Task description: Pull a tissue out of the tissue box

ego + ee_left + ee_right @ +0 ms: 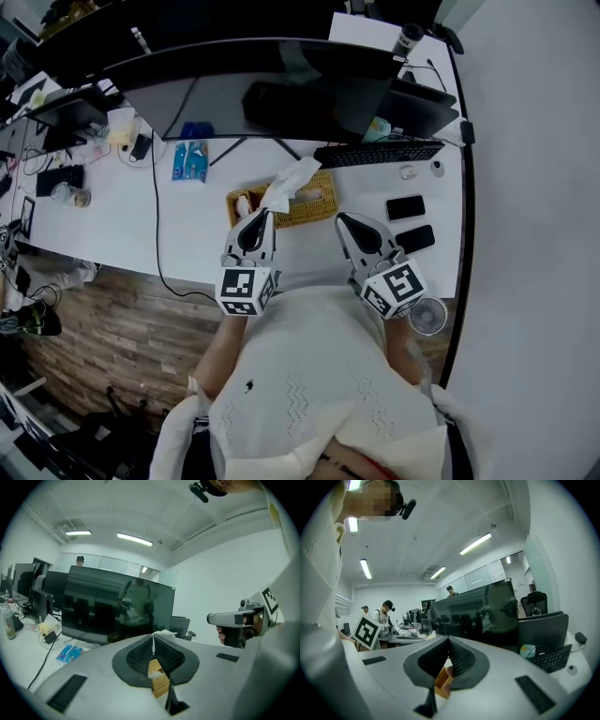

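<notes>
White desk (122, 225) under office strip lights fills the head view, with a wide dark monitor (253, 84) at the back, a black keyboard (380, 153) to the right of its stand and two dark phones (405, 207) beside that. The tissue box (305, 211), a woven straw-coloured one, sits near the front edge, just ahead of both grippers.

A white tissue (292, 178) stands up out of the box and leans toward the keyboard. The left gripper (266, 214) is at its lower left corner. In the left gripper view its jaws are pressed together with a thin white strip of tissue pinched between the pads, and the woven box shows through the gap below them. The right gripper (341, 218) hovers just beside the right end of the box. Its jaws are together with nothing between them; only the box shows below them.

The step in hand looks like the pull itself: the tissue is caught and partly drawn up, but its lower end seems not yet clear of the box. The next move probably calls for a steady lift up and away. The light box may ride up with the sheet, so the free gripper could hold it down.

No brand or wording can be read. A blue packet (190, 161) near the monitor stand bears print too small to make out, and the cubes on the grippers carry only black-and-white square patterns.
</notes>
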Motion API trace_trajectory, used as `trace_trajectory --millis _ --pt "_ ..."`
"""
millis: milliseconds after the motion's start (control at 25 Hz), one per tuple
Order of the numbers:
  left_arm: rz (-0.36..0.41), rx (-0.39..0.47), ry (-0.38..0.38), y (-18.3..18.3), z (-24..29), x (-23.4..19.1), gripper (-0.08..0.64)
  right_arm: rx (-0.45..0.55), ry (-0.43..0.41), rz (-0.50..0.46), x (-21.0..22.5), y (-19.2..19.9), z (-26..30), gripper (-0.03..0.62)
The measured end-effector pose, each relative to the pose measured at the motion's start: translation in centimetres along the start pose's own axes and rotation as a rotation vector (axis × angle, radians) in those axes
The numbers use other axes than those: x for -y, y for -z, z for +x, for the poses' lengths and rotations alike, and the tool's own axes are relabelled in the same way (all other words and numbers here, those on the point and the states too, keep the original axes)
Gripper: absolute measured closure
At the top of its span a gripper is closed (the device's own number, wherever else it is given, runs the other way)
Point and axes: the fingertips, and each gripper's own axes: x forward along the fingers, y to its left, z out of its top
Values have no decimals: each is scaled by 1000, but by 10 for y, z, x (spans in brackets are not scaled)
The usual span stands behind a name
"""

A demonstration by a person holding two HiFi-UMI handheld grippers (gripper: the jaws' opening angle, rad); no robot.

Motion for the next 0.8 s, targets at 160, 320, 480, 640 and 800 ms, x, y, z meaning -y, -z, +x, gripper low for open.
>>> trace_trajectory --millis 160,320,480,640,800 --pt "2 28 5 -13 0 3 543 22 1 -6 1 -14 -1 592" --pt "10 47 16 -25 1 6 543 43 -3 -17 2 -26 0 592" --pt "14 68 15 -35 -2 8 543 65 -8 -22 2 -35 -4 592" --pt "23 91 16 -47 -2 8 543 86 5 6 5 -42 -5 592" --pt "22 112 4 -53 -2 5 543 94 4 -8 5 -47 -4 592"
